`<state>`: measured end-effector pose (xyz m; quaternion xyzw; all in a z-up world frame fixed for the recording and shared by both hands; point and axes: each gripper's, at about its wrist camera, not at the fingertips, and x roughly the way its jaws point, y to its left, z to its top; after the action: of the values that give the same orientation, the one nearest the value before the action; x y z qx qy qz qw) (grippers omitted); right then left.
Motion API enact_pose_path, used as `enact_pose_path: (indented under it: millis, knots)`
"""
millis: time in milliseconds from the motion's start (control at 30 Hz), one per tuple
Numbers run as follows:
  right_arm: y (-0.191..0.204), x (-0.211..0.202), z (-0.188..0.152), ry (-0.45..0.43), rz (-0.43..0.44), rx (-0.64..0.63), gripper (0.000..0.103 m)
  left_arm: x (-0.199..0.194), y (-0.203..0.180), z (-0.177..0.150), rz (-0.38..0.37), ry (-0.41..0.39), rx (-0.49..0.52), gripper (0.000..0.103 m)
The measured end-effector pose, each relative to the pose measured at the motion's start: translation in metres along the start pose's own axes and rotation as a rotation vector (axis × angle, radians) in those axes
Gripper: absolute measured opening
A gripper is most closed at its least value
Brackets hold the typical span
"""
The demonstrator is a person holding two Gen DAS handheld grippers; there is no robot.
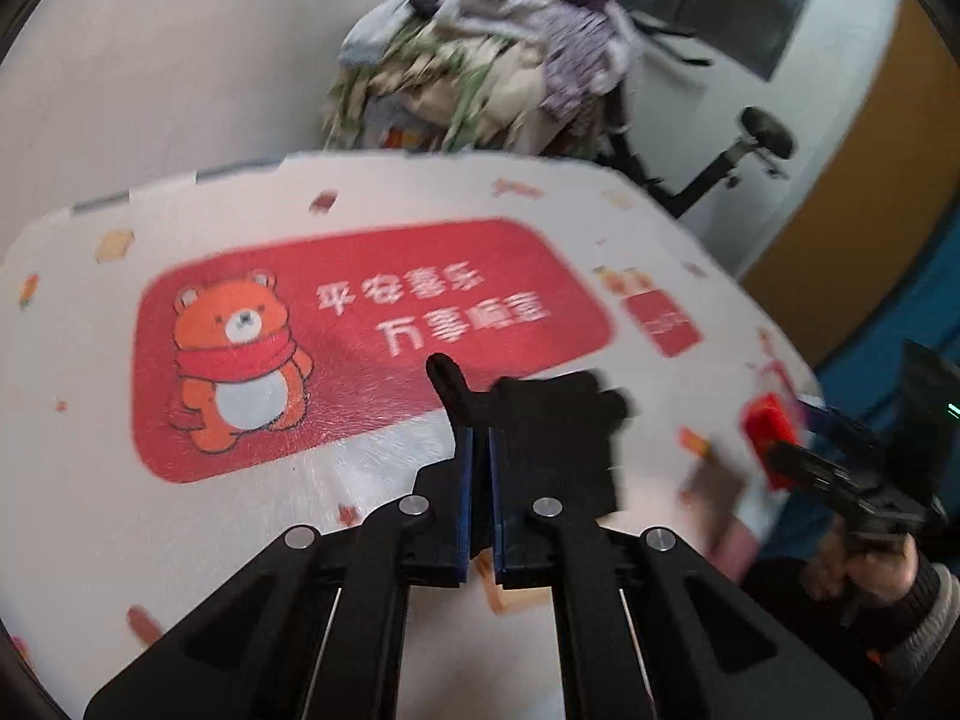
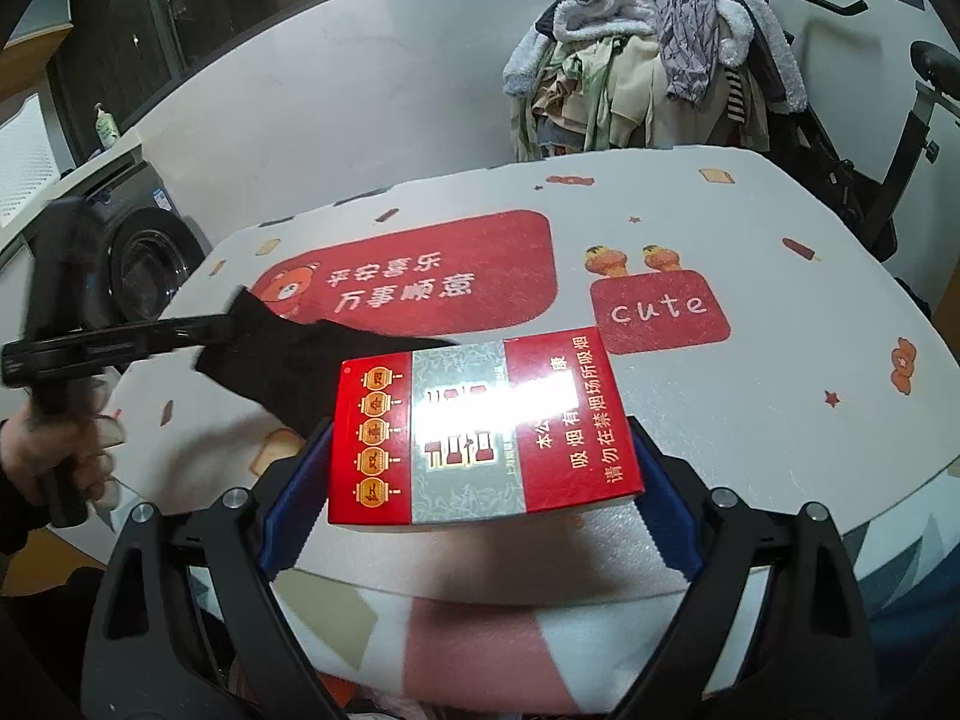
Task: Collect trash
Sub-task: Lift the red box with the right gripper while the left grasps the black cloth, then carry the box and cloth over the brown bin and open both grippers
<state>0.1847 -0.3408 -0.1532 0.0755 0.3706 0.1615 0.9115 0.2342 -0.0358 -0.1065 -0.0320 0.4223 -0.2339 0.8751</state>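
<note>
- The left gripper (image 1: 480, 456) is pinching a black, floppy piece of cloth or plastic (image 1: 552, 438), its jaws almost together on it; in the right wrist view that black piece (image 2: 282, 360) is hanging out from the fingertips over the table.
- The right gripper (image 2: 480, 480) is holding a red and silver cigarette box (image 2: 480, 438) flat between its jaws, which are standing wide against the box's two sides, just above the near edge of the table (image 2: 780, 360).
- Both pieces of trash are lifted off the tablecloth; no bin or bag is showing in either view, so where they are going is not visible.
- The black piece is looking thin and limp, and it is caught near one edge only; a quick swing is likely to let it slide out of the pads.
- The box is glossy, and the pads are gripping it near its lower end; tilting it further could let it slip forward onto the table.
- The left wrist view is blurring, so the small prints on the cloth and the red box (image 1: 771, 444) there are hard to make out.
- The glare on the box's front is hiding part of its lettering.
- A pile of clothes (image 2: 648, 60) is covering whatever is standing behind the table.
</note>
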Motion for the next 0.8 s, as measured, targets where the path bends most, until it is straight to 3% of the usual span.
enact_pose_path:
  millis: [267,500,633,800]
  knots:
    - [0.031,-0.038,-0.003,-0.044,0.037,-0.038,0.089,-0.102,-0.039,-0.015,-0.060,-0.108,0.069,0.005]
    - [0.058,-0.068,-0.014,-0.063,0.061,-0.090,0.089,-0.169,-0.067,-0.053,-0.109,-0.155,0.112,0.005]
    - [0.068,-0.081,-0.022,-0.072,0.074,-0.104,0.089,-0.183,-0.082,-0.079,-0.138,-0.141,0.137,0.005]
    - [0.077,-0.091,-0.037,-0.070,0.084,-0.124,0.089,-0.172,-0.094,-0.124,-0.181,-0.039,0.161,0.005]
